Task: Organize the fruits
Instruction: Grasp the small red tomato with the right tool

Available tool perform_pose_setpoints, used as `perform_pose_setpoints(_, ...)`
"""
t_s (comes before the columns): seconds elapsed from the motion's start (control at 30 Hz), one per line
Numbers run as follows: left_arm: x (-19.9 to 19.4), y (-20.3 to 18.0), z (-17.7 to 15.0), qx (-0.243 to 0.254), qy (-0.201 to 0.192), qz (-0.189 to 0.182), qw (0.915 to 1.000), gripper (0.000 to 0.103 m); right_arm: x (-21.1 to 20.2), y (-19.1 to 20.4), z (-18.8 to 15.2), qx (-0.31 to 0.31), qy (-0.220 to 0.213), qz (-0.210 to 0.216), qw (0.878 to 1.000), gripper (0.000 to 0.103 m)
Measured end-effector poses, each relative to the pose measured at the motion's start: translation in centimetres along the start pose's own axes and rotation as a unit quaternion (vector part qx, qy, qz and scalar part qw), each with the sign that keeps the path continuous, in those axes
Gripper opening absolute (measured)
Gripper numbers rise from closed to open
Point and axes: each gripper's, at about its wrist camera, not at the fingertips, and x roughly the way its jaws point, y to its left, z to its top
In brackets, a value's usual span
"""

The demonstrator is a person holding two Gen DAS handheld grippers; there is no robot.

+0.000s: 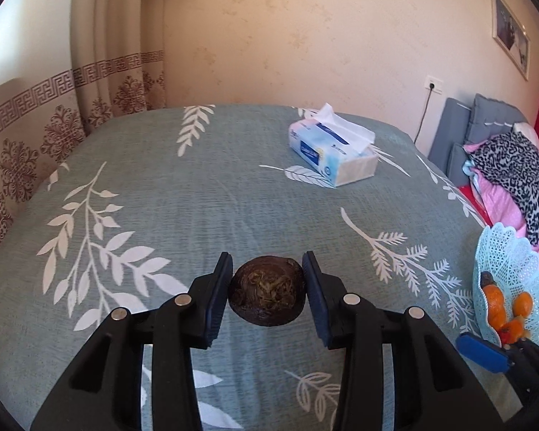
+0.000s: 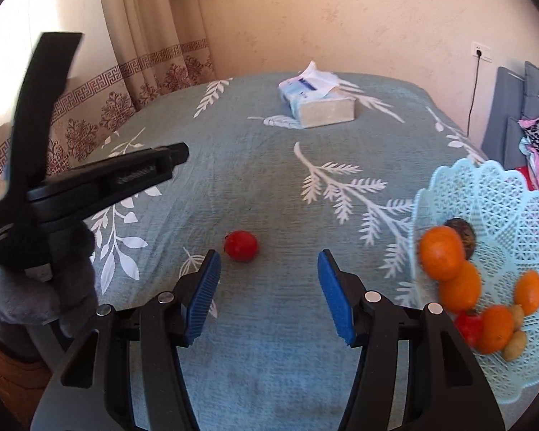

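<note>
You've got a tissue pack (image 1: pixel 332 152) on the leaf-print cloth (image 1: pixel 169 194); patterned curtain (image 1: pixel 100 68) behind; clothes pile (image 1: pixel 510 176) right.

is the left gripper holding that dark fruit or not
Holding it: the left gripper has its jaws pressed against both sides of the dark fruit.

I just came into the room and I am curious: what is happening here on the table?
A person is sorting fruits with a gripper in each hand. The left gripper is shut on a dark brown fruit, held above the leaf-print tablecloth. The right gripper has its jaws open near a red fruit lying on the cloth. The light blue basket already holds oranges and other fruits. A tissue pack lies farther back.
</note>
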Motion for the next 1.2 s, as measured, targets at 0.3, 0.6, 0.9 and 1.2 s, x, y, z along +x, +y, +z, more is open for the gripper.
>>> perform_pose_setpoints(0.3,-0.6,1.2,-0.2,-0.014,-0.009,0.012,0.9998,0.041,3.8,1.1,0.7,-0.016,0.037,-0.004,0.999,0.058)
perform_pose_setpoints(0.6,-0.3,1.8,-0.2,-0.022,-0.008,0.015,0.9996,0.041,5.9,2.0,1.2,-0.027,0.054,-0.002,0.998,0.045)
perform_pose_setpoints(0.9,-0.3,1.8,-0.3,-0.023,-0.008,0.015,0.9996,0.041,6.7,2.2,0.9,-0.034,0.062,-0.009,0.997,0.029)
perform_pose_setpoints(1.2,-0.5,1.3,-0.5,-0.013,-0.018,0.021,0.9995,0.041,5.4,1.8,0.8,-0.021,0.048,-0.01,0.999,0.029)
